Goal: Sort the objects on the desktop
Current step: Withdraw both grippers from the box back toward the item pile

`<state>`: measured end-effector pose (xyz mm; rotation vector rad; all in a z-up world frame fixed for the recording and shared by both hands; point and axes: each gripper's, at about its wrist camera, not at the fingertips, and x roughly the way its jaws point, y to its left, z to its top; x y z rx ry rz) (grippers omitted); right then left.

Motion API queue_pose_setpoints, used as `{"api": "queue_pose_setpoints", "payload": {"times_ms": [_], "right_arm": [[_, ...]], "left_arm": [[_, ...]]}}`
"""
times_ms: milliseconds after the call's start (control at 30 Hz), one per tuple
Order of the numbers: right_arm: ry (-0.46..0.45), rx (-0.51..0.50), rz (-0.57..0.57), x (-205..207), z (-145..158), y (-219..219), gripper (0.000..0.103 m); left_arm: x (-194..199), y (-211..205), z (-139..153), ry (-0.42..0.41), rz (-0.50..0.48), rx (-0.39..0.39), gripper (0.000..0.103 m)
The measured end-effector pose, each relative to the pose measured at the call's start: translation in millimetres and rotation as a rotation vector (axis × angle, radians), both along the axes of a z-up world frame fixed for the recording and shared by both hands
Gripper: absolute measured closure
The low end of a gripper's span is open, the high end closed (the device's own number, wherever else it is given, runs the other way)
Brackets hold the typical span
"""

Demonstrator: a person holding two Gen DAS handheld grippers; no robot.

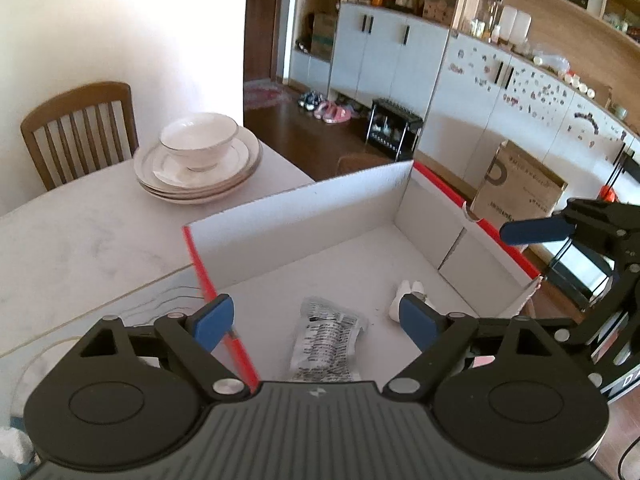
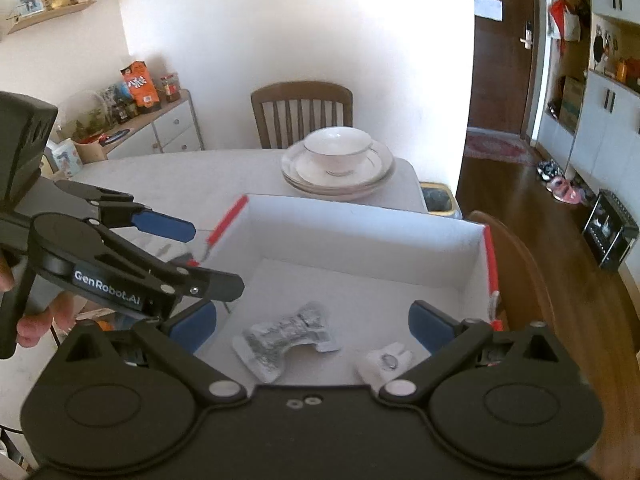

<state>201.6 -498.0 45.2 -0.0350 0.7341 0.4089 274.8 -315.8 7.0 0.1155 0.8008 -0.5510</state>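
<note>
An open-topped white box (image 2: 360, 240) with red edges is seen on the worktop (image 1: 80, 240), its upright walls closing it on all sides, so that entry is left only from above. Part of its floor is taken up by a crinkled silver packet (image 2: 286, 334) and a small white object (image 2: 384, 362), with bare floor between and behind them. Beyond the far wall, the worktop corner is occupied by stacked plates (image 2: 340, 178) topped by a bowl (image 2: 338, 150). The left gripper (image 2: 192, 256) is held over the box's left wall.

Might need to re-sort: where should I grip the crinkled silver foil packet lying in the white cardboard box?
Grip the crinkled silver foil packet across its narrower middle, coming from above: it lies flat on the floor of the white cardboard box, and the walls block a sideways approach.
</note>
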Motion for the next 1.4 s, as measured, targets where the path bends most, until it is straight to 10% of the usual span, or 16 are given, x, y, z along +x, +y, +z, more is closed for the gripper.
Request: {"api": "queue_pose_setpoints", "payload": {"times_ms": [200, 1400], "right_arm": [[-0.016, 0.025, -0.021, -17, 4, 26, 0.0], [-0.108, 0.018, -0.04, -85, -7, 221, 0.0]], "left_arm": [[-19, 36, 9, -0.044, 0.035, -0.025, 0.0], [-131, 269, 11, -0.194, 0.181, -0.046, 0.001]]}}
